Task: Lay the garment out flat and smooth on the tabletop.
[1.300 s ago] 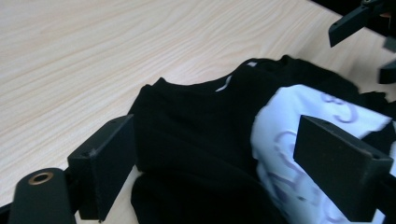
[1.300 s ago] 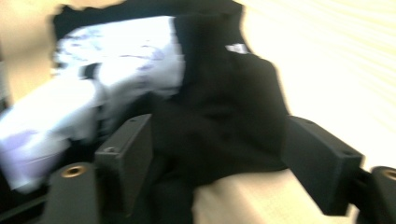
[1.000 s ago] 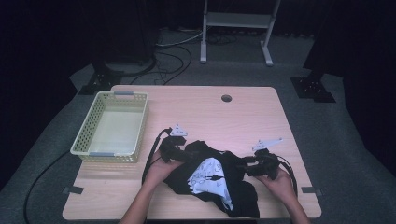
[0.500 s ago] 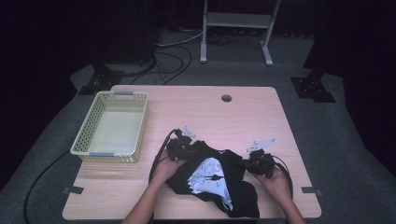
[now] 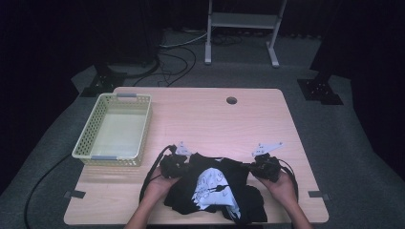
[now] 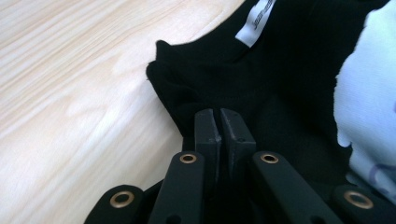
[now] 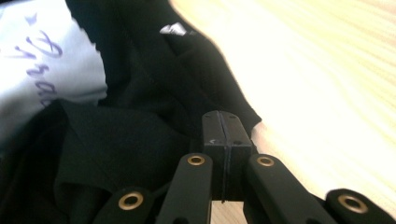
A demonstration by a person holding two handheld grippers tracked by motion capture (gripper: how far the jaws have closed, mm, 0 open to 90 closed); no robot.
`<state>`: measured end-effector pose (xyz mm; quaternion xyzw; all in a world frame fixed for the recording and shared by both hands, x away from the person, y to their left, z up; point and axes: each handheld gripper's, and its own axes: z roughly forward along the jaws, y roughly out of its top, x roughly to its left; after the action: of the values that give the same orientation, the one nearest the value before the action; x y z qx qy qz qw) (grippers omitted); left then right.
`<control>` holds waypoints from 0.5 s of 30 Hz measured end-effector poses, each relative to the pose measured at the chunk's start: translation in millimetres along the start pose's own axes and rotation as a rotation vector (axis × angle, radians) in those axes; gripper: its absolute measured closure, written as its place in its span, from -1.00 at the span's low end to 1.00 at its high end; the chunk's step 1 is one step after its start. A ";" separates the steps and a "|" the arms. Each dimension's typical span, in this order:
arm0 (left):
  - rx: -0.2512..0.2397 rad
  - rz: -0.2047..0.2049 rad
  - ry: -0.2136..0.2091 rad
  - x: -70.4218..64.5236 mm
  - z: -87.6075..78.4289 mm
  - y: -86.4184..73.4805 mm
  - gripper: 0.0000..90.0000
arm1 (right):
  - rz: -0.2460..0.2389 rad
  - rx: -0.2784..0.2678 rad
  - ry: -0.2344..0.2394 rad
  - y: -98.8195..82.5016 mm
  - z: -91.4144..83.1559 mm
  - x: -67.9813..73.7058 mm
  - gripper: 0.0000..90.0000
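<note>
A crumpled black garment (image 5: 239, 177) with a white printed patch (image 5: 212, 188) lies near the front edge of the wooden table (image 5: 215, 124). My left gripper (image 5: 179, 164) is at the garment's left edge and my right gripper (image 5: 260, 168) at its right edge, each held in a hand. In the left gripper view the jaws (image 6: 219, 122) are pressed together on a fold of the black cloth (image 6: 280, 70), below a white label (image 6: 257, 21). In the right gripper view the jaws (image 7: 224, 126) are shut on the cloth's edge (image 7: 140, 93), right of the print (image 7: 42, 60).
A pale yellow perforated basket (image 5: 86, 138) stands at the table's left side with nothing in it. A round cable hole (image 5: 231, 100) sits near the far edge. Cables trail from both grippers over the table's front.
The left gripper reached in toward the garment, then drew back left and nearer the person. The right gripper shifted slightly left. The garment stays bunched between them.
</note>
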<state>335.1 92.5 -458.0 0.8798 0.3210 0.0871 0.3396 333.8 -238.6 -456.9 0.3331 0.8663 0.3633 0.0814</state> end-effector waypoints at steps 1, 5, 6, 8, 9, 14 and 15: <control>-0.010 -0.008 0.000 0.5 -4.1 -2.0 0.92 | 0.011 -0.015 0.008 2.1 -2.9 -1.1 1.00; -0.059 -0.022 0.008 3.6 -20.2 -1.8 0.92 | 0.005 -0.030 0.012 7.7 -7.4 -0.7 1.00; -0.074 -0.027 0.007 4.0 -24.3 -0.2 0.92 | -0.001 -0.037 0.011 9.8 -9.1 -0.6 1.00; -0.101 -0.021 0.009 4.3 -32.5 4.2 0.92 | -0.001 -0.058 0.017 14.6 -13.6 -0.6 1.00; -0.116 -0.015 0.013 3.5 -36.6 6.8 0.92 | -0.007 -0.063 0.016 17.3 -16.0 0.2 1.00; -0.168 0.022 0.016 -1.3 -56.8 19.1 0.92 | -0.048 -0.097 0.011 32.1 -30.6 8.9 1.00; -0.175 0.032 0.017 -2.3 -60.3 20.6 0.92 | -0.059 -0.102 0.012 34.6 -33.5 11.2 1.00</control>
<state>321.4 112.1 -398.9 0.8510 0.3010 0.1275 0.4110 330.4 -233.0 -407.8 0.3007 0.8566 0.4063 0.1036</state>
